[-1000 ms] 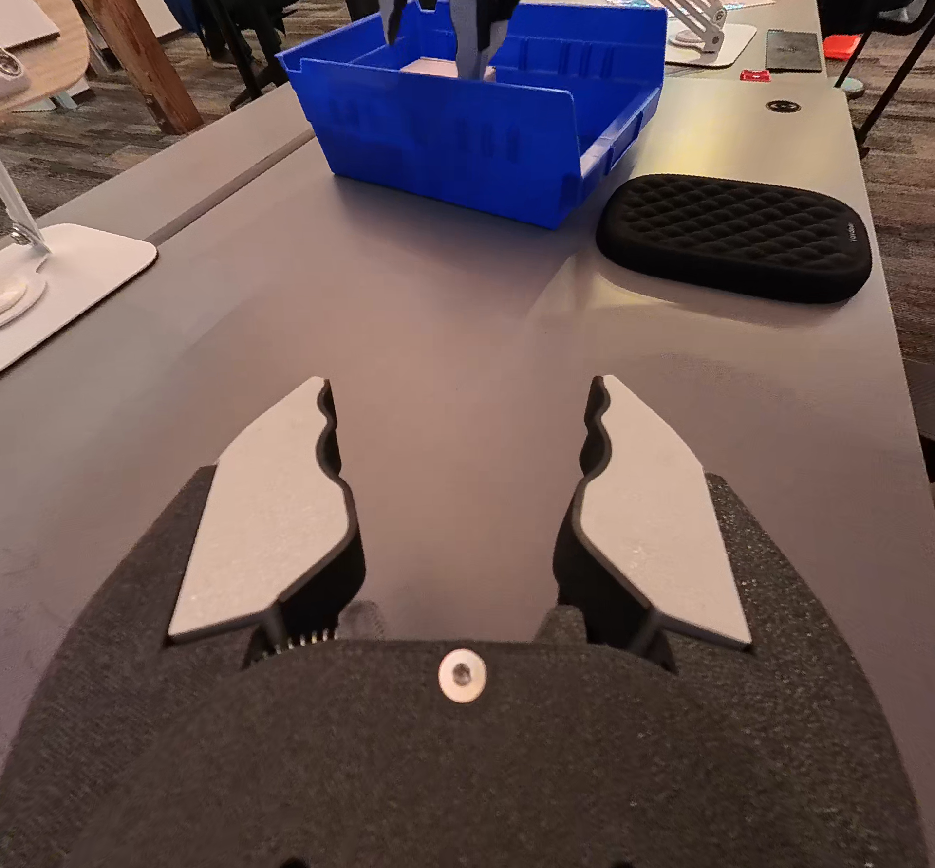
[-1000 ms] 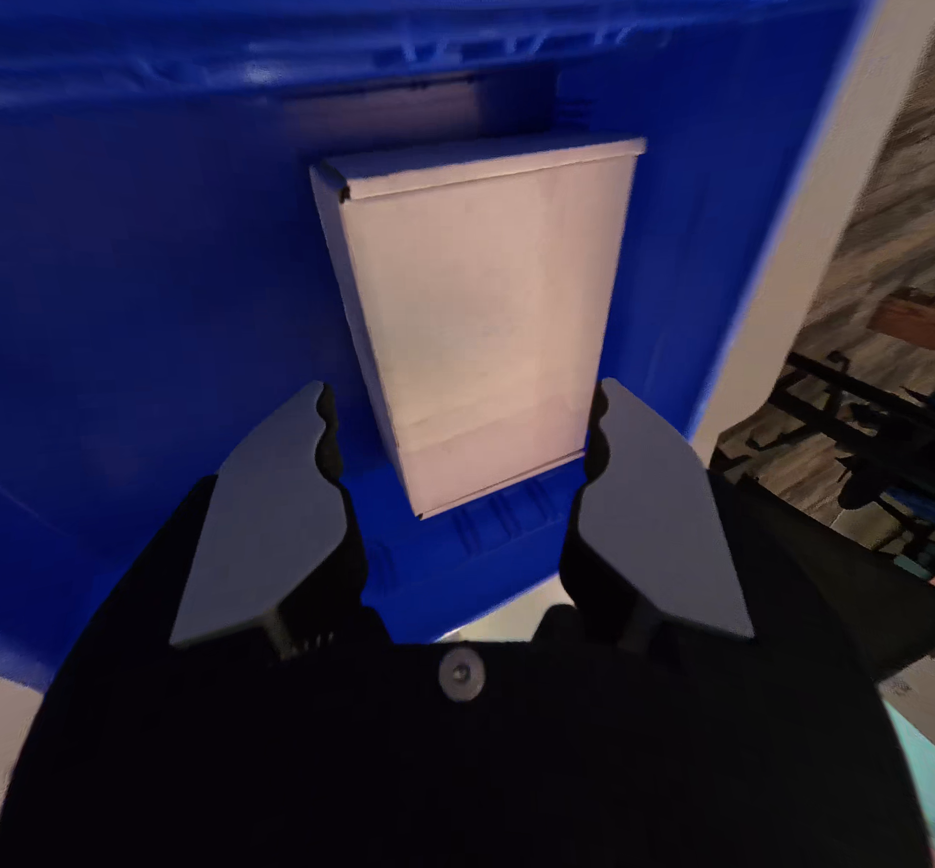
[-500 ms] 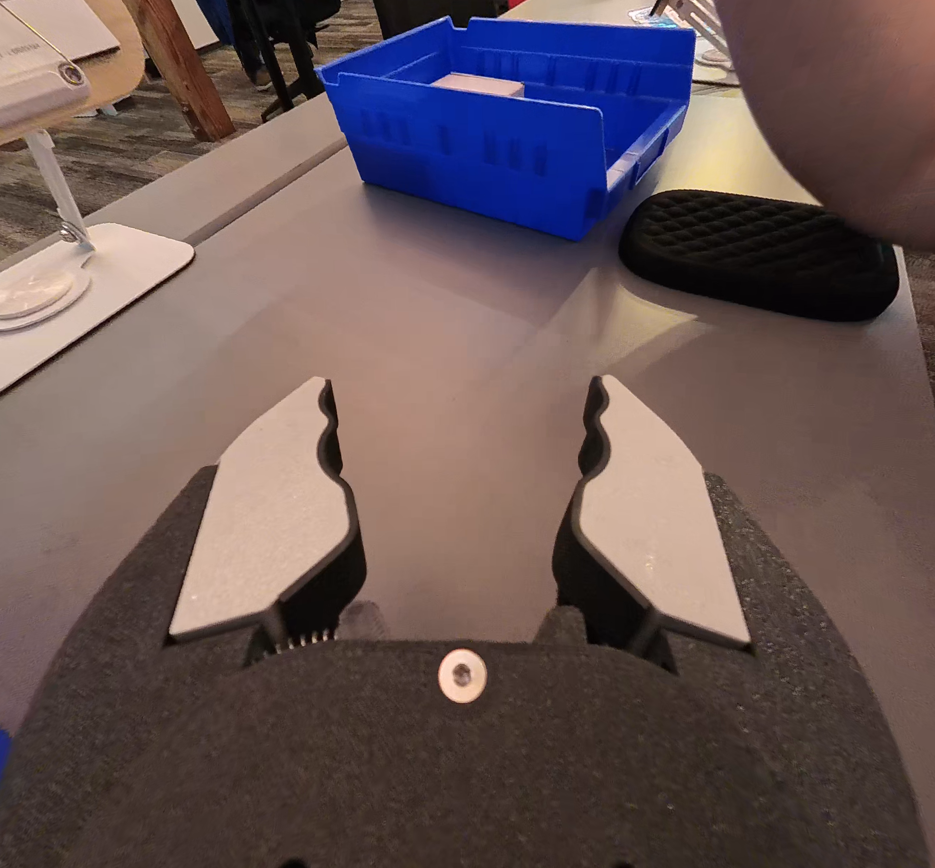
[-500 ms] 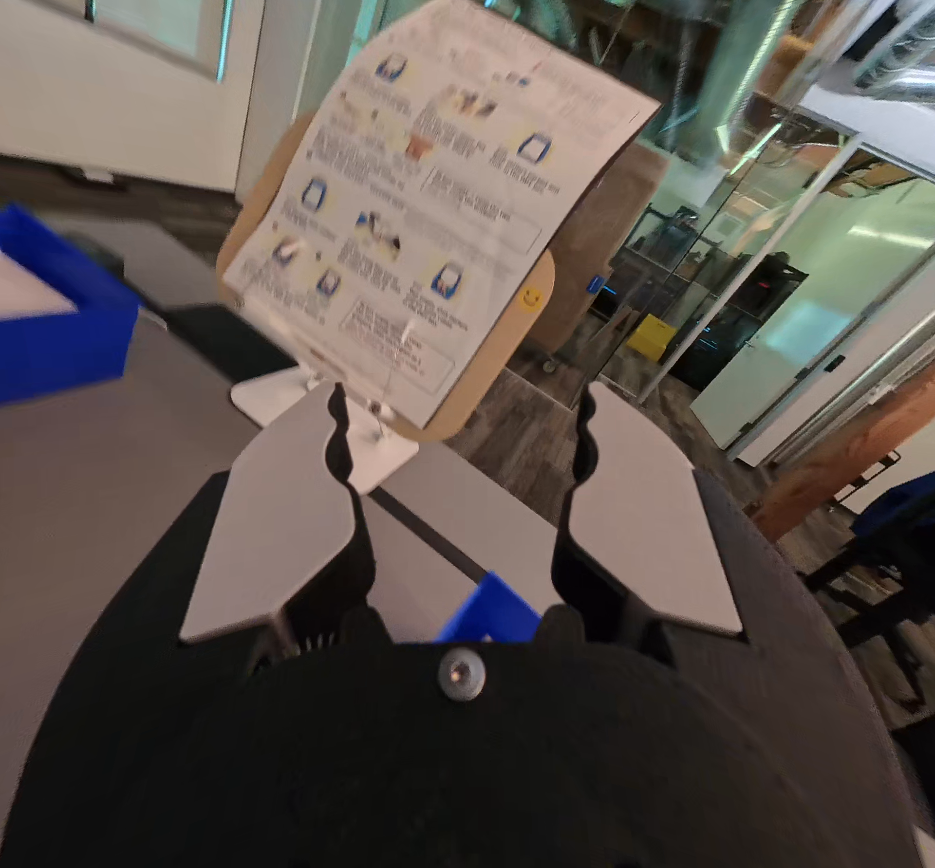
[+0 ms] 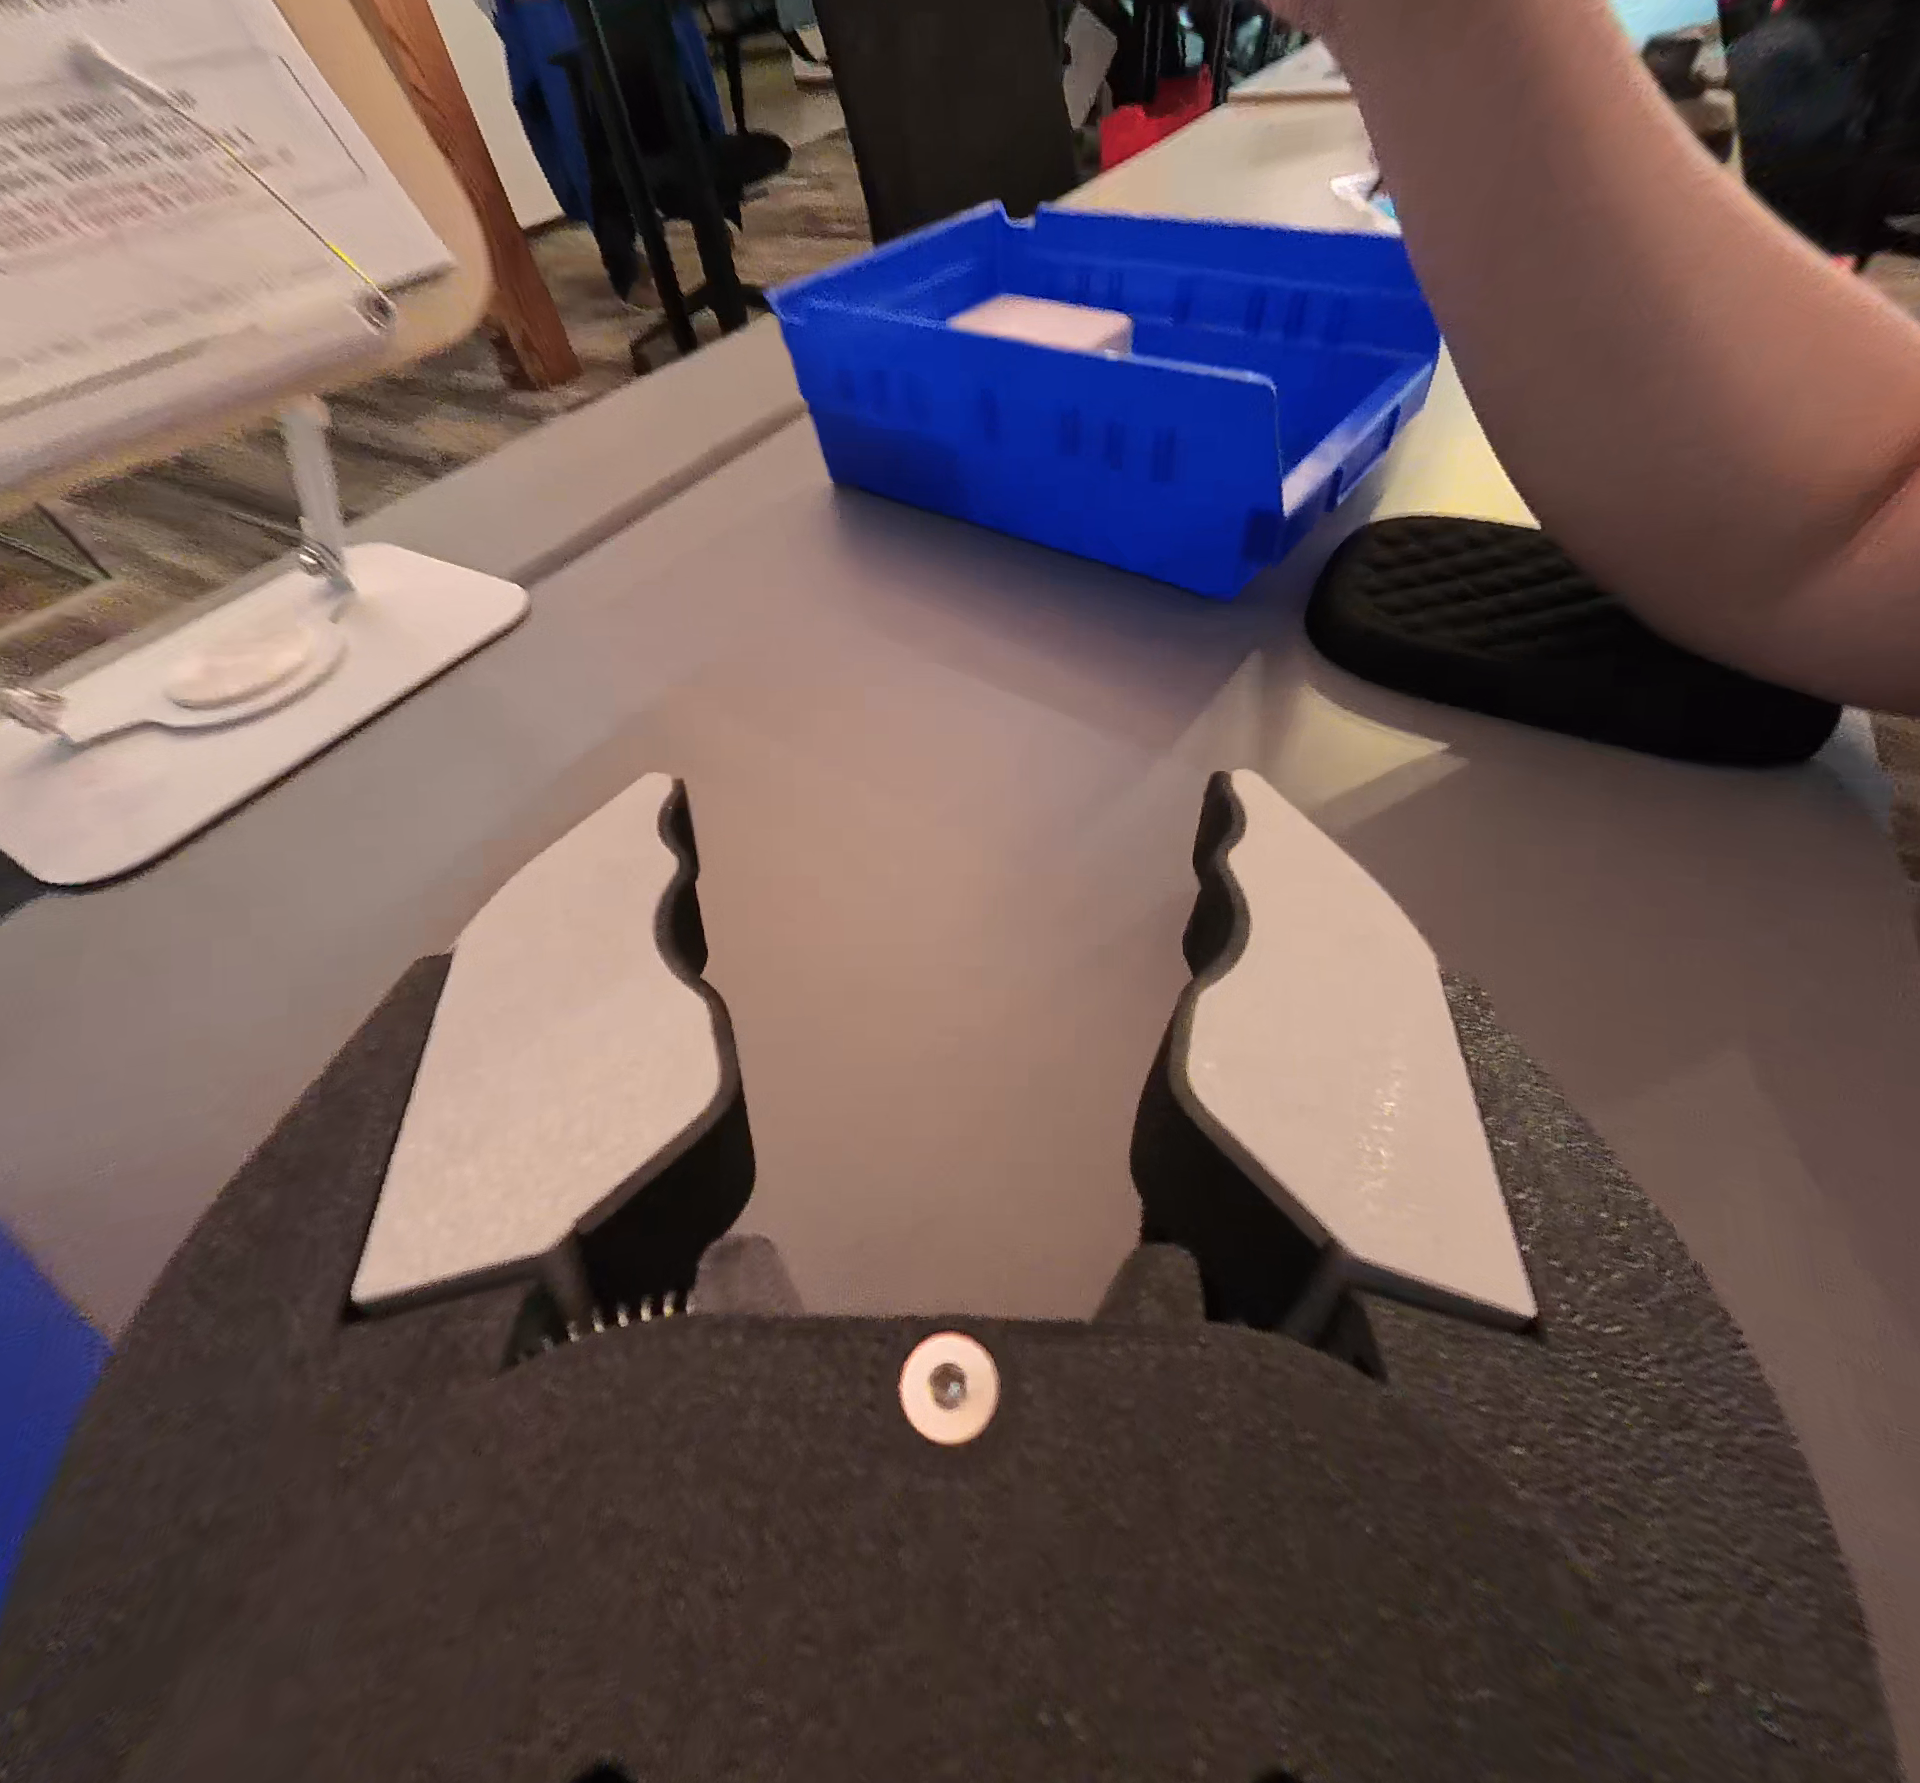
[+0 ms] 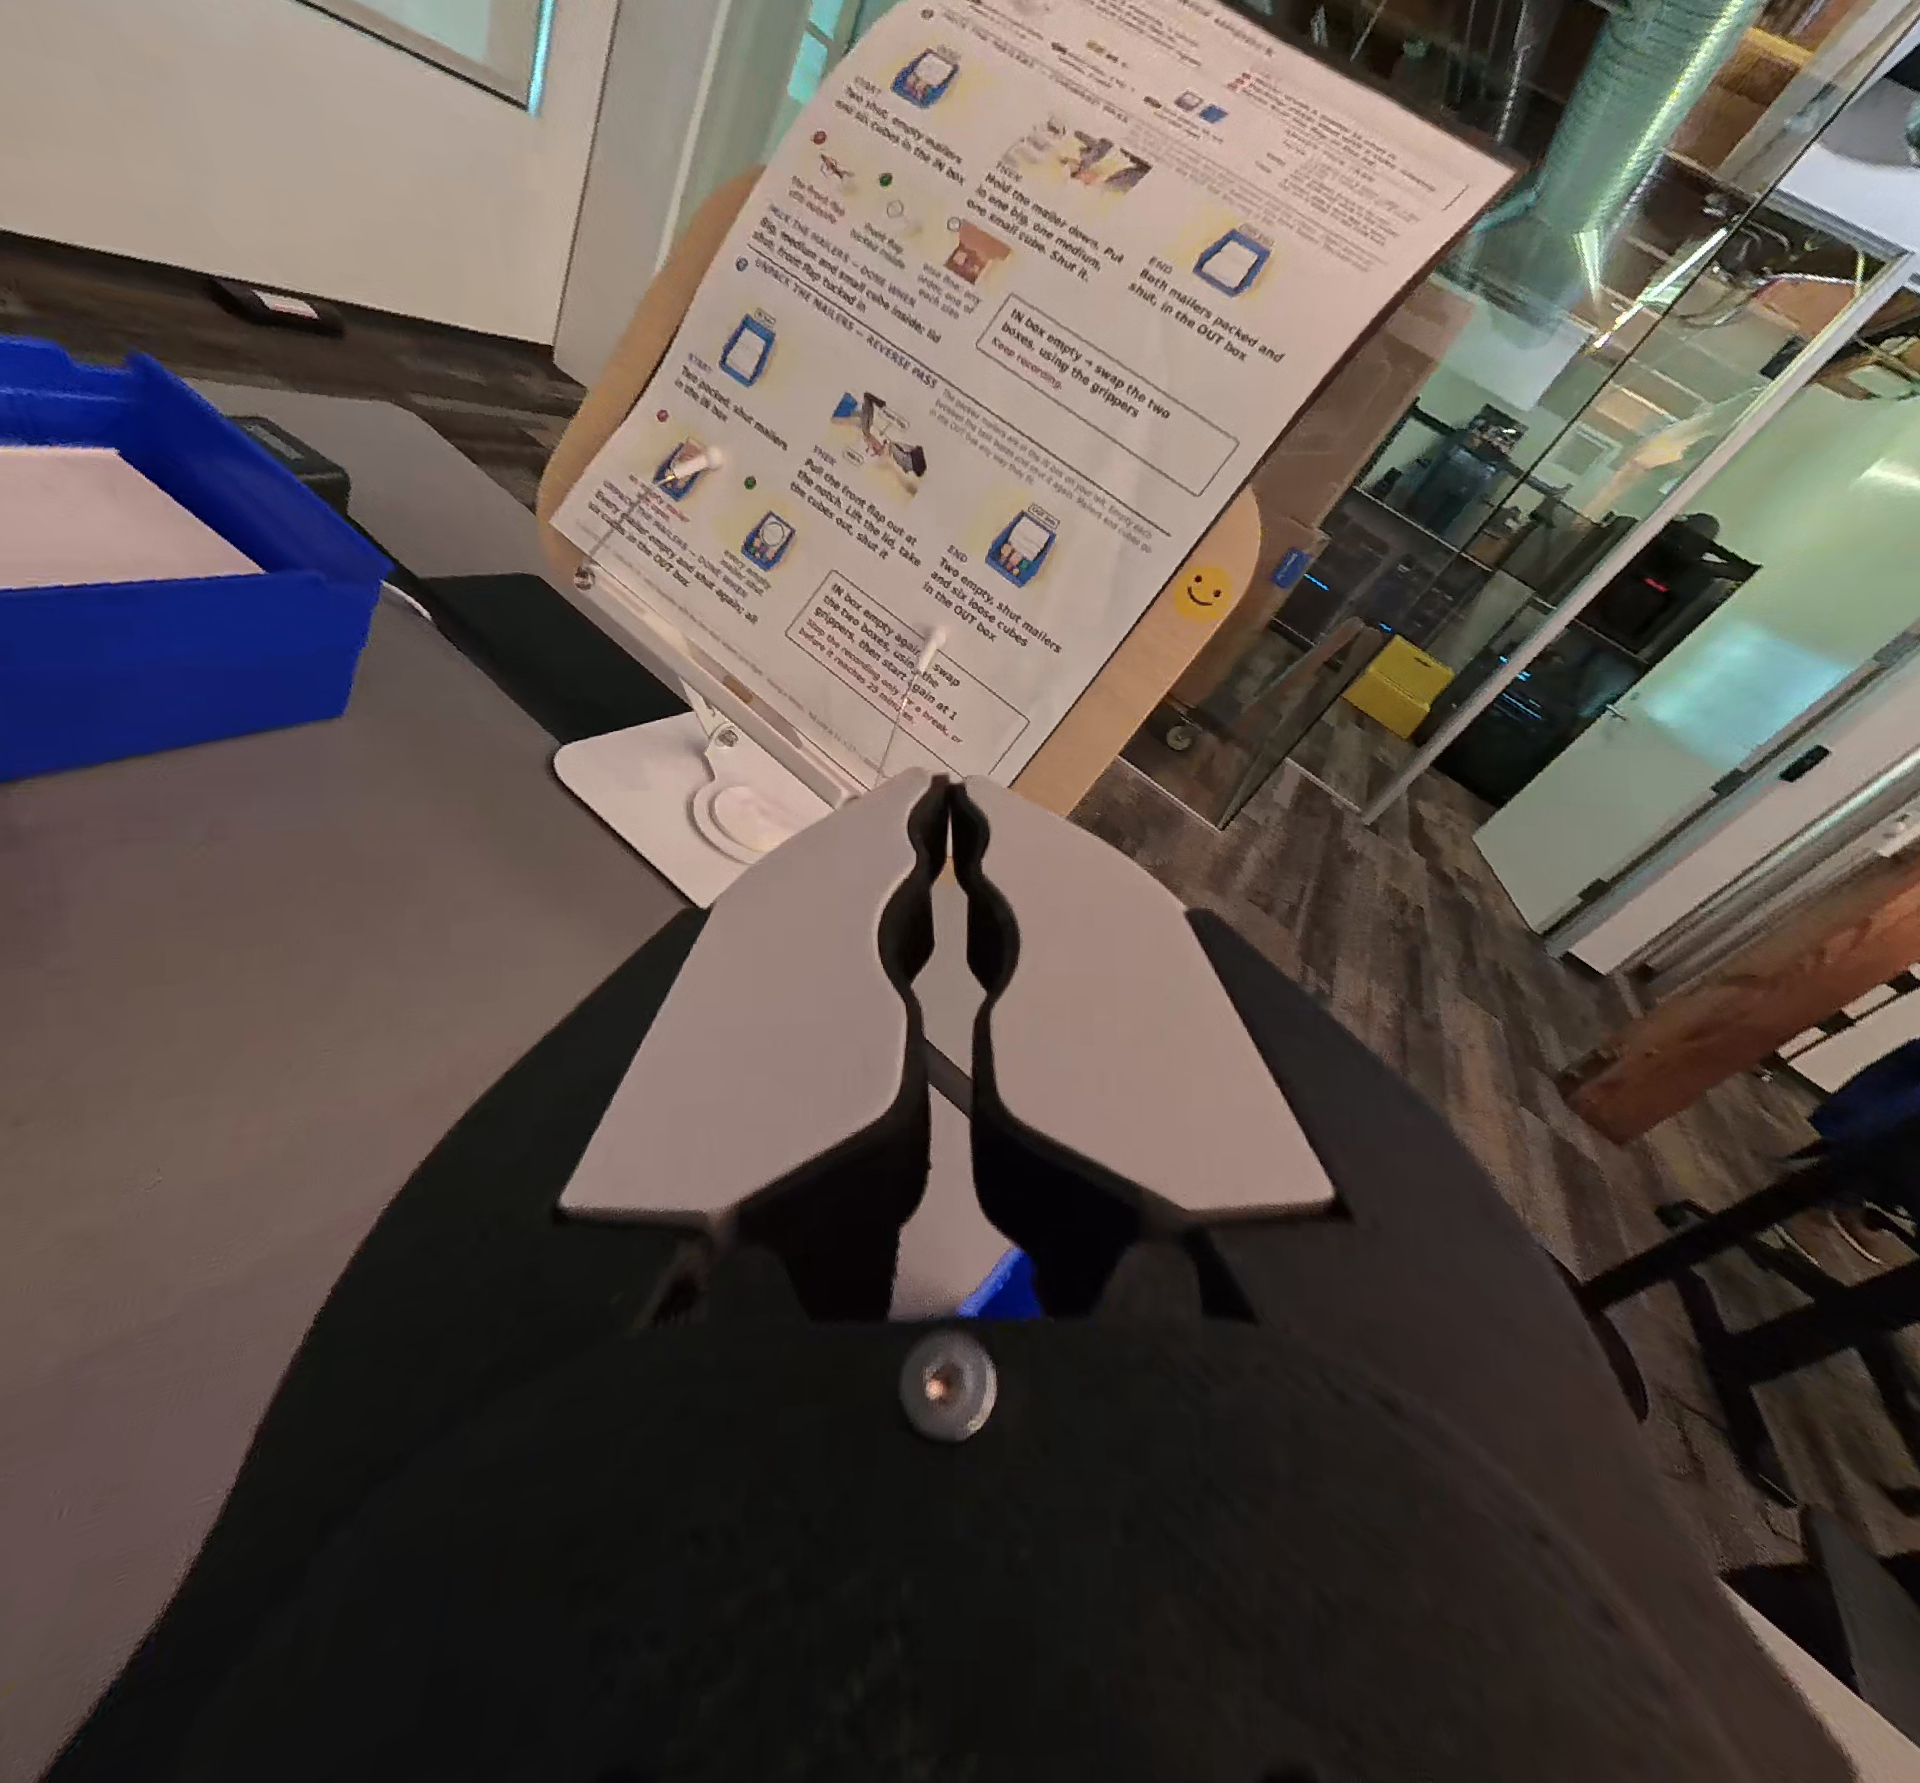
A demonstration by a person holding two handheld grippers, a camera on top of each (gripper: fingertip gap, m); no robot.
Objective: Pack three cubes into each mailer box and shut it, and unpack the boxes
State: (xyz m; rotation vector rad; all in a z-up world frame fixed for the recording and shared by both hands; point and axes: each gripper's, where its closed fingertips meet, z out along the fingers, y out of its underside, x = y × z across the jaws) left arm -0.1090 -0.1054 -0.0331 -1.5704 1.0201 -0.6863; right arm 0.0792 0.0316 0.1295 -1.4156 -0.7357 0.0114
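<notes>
A blue bin [image 5: 1122, 445] stands on the grey table [image 5: 935, 725] ahead of my left gripper. A shut white mailer box [image 5: 1039, 323] lies inside it. My left gripper [image 5: 945, 798] is open and empty, low over the table. My right gripper [image 6: 948, 793] is shut on nothing and points over the table edge toward a printed sheet on a stand. The blue bin [image 6: 177, 653] with the white mailer box [image 6: 94, 512] shows at the left of the right wrist view. No cubes are in view.
A printed instruction sheet on a white stand [image 6: 977, 362] stands at the table's side, also in the left wrist view [image 5: 177, 206]. A black quilted pad [image 5: 1538, 642] lies right of the bin. A person's bare forearm [image 5: 1621, 279] crosses above it. Another blue bin's corner [image 5: 31, 1359] shows at lower left. My right fingertips sit around 30 cm from my left ones.
My right gripper pulled out of the blue bin, swung toward the sheet stand and shut empty. The mailer box stayed in the bin. My left gripper backed away a little, still open.
</notes>
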